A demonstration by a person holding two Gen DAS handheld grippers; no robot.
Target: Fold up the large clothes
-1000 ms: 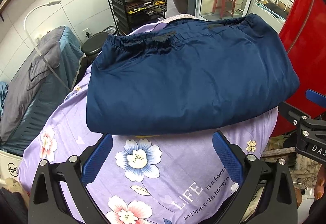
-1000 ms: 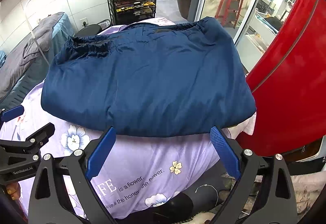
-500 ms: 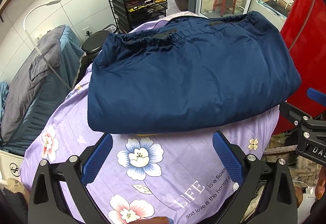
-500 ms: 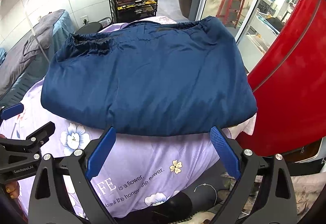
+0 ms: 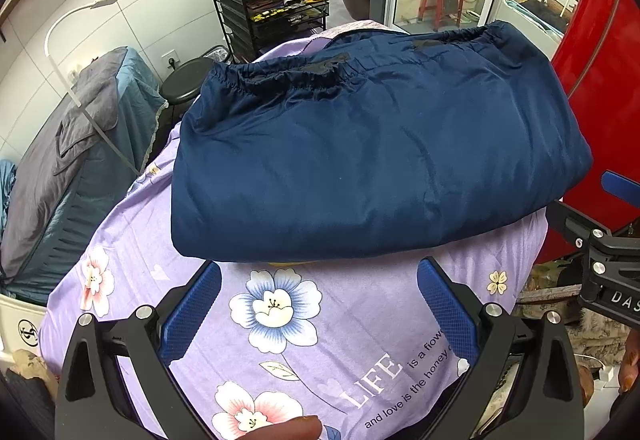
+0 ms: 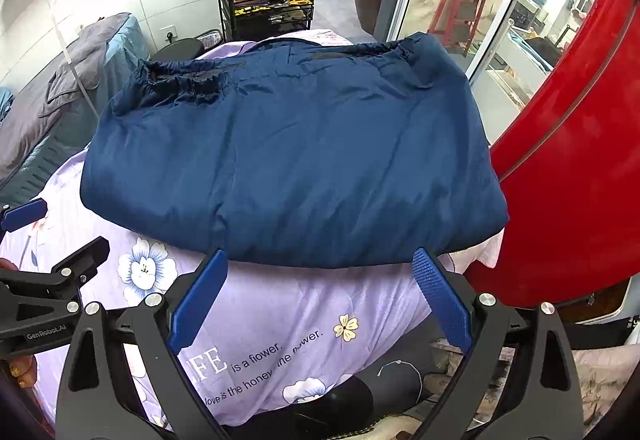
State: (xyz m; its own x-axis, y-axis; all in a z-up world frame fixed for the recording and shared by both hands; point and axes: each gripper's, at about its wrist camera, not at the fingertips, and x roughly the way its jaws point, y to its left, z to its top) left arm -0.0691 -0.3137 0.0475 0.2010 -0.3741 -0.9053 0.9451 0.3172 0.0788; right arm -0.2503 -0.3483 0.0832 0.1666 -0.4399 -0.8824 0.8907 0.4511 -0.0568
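A navy blue garment (image 5: 360,156) (image 6: 292,168) lies folded into a broad rectangle on a lilac flowered sheet (image 5: 312,324) (image 6: 304,304), its elastic waistband at the far edge. My left gripper (image 5: 320,272) hovers open just short of the near fold, blue pads spread wide, nothing between them. My right gripper (image 6: 320,260) is open too, its pad tips level with the garment's near edge. In the left wrist view the right gripper (image 5: 608,240) shows at the right; in the right wrist view the left gripper (image 6: 44,280) shows at the left.
A red curved panel (image 6: 580,144) stands close on the right. A black wire rack (image 5: 276,0) with bottles stands behind the table. Grey and teal bedding (image 5: 60,168) is piled at the left, with a white lamp arm (image 5: 72,40) and a black stool (image 5: 180,84).
Both grippers have drifted slightly; the garment lies as before. A fingertip has come into the bottom edge of the left wrist view.
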